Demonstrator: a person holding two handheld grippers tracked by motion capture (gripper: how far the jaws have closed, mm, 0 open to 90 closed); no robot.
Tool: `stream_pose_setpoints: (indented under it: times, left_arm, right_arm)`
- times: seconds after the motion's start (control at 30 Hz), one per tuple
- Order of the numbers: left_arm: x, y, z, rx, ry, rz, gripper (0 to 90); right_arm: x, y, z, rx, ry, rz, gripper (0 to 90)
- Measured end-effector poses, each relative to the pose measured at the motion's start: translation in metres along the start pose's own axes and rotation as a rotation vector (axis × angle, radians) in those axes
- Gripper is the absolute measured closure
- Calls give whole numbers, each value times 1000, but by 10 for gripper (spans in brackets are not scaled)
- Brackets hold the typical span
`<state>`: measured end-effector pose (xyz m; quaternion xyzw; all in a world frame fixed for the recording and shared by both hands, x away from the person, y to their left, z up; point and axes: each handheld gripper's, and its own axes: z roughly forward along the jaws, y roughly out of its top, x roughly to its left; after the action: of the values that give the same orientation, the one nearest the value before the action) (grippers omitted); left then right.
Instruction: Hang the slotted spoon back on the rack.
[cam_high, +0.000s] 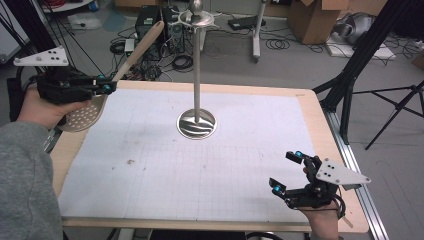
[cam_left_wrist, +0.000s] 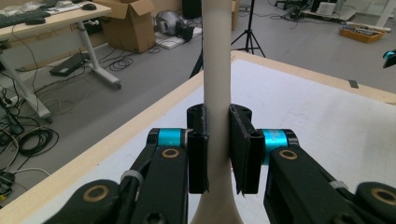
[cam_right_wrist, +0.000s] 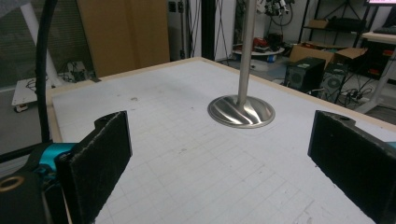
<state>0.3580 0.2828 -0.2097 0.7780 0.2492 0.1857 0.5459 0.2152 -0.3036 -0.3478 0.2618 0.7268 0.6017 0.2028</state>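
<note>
Where white mat (cam_high: 165, 175) covers table (cam_high: 320, 125) | left fingers (cam_left_wrist: 198, 154) clamp skimmer (cam_high: 87, 112) | right gripper (cam_high: 287, 172) wide open | floor cables (cam_high: 182, 62), seemingly

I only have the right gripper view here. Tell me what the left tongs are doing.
Observer: The left tongs are shut on the pale wooden handle of a skimmer spoon, at the table's far left corner.
Operator: Give me the spoon's end too.
Observer: Its round perforated metal head hangs low over the left table edge, while the handle slants up and away.
Operator: Now place it against the stand I see.
Observer: The metal stand is at the table's middle, apart from the spoon. On top it has a disc and a ball.
</note>
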Motion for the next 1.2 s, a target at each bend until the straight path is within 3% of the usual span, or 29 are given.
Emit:
stream_pose_setpoints:
  times: [0.1,0.23,0.73,1.2]
  left_arm:
    - [1,1,5,-24,-5,-19,778]
    - [1,1,11,-19,-11,-29,778]
    - [0,2,17,-33,-34,-25,778]
    - [0,0,23,-34,-34,-47,778]
  right_arm:
    - [-1,-1,-1,-2,-6,-1,49]
    - [0,0,-2,4,-9,-9,49]
    - [-1,0,-6,2,-17,-3,49]
    - [-1,0,-7,0,-14,-4,50]
